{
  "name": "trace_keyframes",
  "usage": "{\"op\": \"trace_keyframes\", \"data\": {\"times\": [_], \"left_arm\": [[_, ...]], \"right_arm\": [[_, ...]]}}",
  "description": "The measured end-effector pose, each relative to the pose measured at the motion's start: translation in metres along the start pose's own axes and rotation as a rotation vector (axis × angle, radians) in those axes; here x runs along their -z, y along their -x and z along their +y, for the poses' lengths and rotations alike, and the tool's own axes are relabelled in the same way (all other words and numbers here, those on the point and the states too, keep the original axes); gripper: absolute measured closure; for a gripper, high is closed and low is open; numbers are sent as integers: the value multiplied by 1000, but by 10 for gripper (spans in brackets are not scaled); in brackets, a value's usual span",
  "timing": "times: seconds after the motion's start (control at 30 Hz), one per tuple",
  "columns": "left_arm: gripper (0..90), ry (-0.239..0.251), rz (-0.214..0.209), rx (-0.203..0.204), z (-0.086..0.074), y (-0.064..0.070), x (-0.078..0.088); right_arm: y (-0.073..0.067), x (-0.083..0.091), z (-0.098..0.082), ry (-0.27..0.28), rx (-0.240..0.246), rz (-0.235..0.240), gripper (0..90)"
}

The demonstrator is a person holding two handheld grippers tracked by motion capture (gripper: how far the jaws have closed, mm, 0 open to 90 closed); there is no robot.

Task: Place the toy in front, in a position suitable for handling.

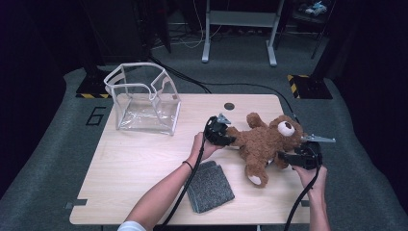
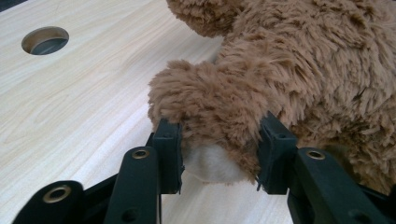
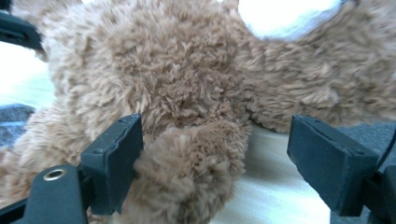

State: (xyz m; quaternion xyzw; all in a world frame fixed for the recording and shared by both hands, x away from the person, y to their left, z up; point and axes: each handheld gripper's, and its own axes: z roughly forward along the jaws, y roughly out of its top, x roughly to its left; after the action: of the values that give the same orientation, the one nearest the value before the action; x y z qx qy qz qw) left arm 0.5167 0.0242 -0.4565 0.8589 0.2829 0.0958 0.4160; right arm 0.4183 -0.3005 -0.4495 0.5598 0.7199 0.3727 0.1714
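— Wooden table (image 1: 144, 159) is carrying what?

— A brown teddy bear (image 1: 264, 142) is lying on its right part, between the two claws. A clear bag (image 1: 142, 103) is standing at the far left corner, and a grey cloth (image 1: 209, 186) is lying near the front edge.

— What are the claws doing?

— The left gripper (image 2: 219, 149) is pressing both pads on one paw of the bear. The right gripper (image 3: 215, 158) is standing wide; another paw is lying between its jaws, touching one pad only.

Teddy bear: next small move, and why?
Probably close the right gripper on the paw between its jaws. The left gripper already pinches a limb of the bear, but the right jaws stand open, one pad clear of the fur. With both gripped, the bear could be lifted toward the clear bag.
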Motion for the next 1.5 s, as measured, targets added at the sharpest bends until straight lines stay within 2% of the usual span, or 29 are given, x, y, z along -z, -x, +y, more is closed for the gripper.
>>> {"op": "trace_keyframes", "data": {"times": [0.03,0.1,0.17,0.23,0.27,0.33,0.37,0.4,0.5,0.53,0.57,0.6,0.7,0.73,0.9,1.03,1.23,1.37,1.5], "left_arm": [[609,0,-1,0,0,0,0],[610,2,-2,2,0,-1,0],[610,0,1,3,0,-1,0],[610,-2,-2,2,-1,-1,0],[610,-1,-1,2,-1,-1,0],[610,-1,2,-1,0,-1,0],[611,-1,3,-2,0,0,0],[612,-1,4,-5,0,0,1],[618,4,11,-12,1,-1,2],[621,7,13,-16,1,-2,3],[624,8,13,-19,1,-2,3],[627,9,17,-24,1,-2,3],[636,25,28,-42,3,-2,6],[642,29,31,-40,3,-3,6],[657,47,52,-44,3,-7,8],[670,61,65,-38,4,-11,11],[672,89,86,-31,6,-15,17],[672,82,80,-20,6,-20,24],[671,92,94,-8,5,-27,35]], "right_arm": [[0,-6,1,-17,-22,-11,171],[2,-7,1,-20,-26,-15,169],[4,-12,0,-32,-45,47,181],[0,-14,-2,-53,-24,65,195],[-6,-16,-4,-77,-28,66,247],[-7,-19,-5,-93,-12,55,269],[-6,-23,-7,-98,0,44,320],[-5,-27,-9,-112,-14,34,418],[-5,-30,-14,-104,-27,6,609],[-5,-29,-15,-84,-26,-9,652],[-4,-28,-16,-61,-5,-12,685],[-6,-25,-16,-58,-24,-21,709],[-6,-23,-14,-34,-2,-33,761],[-8,-22,-13,-18,10,-52,779],[-14,-19,-8,20,30,-81,792],[-21,-18,1,68,69,-109,800],[-27,-13,13,107,106,-126,803],[-32,-9,21,116,118,-118,803],[-40,-8,25,117,132,-95,802]]}}
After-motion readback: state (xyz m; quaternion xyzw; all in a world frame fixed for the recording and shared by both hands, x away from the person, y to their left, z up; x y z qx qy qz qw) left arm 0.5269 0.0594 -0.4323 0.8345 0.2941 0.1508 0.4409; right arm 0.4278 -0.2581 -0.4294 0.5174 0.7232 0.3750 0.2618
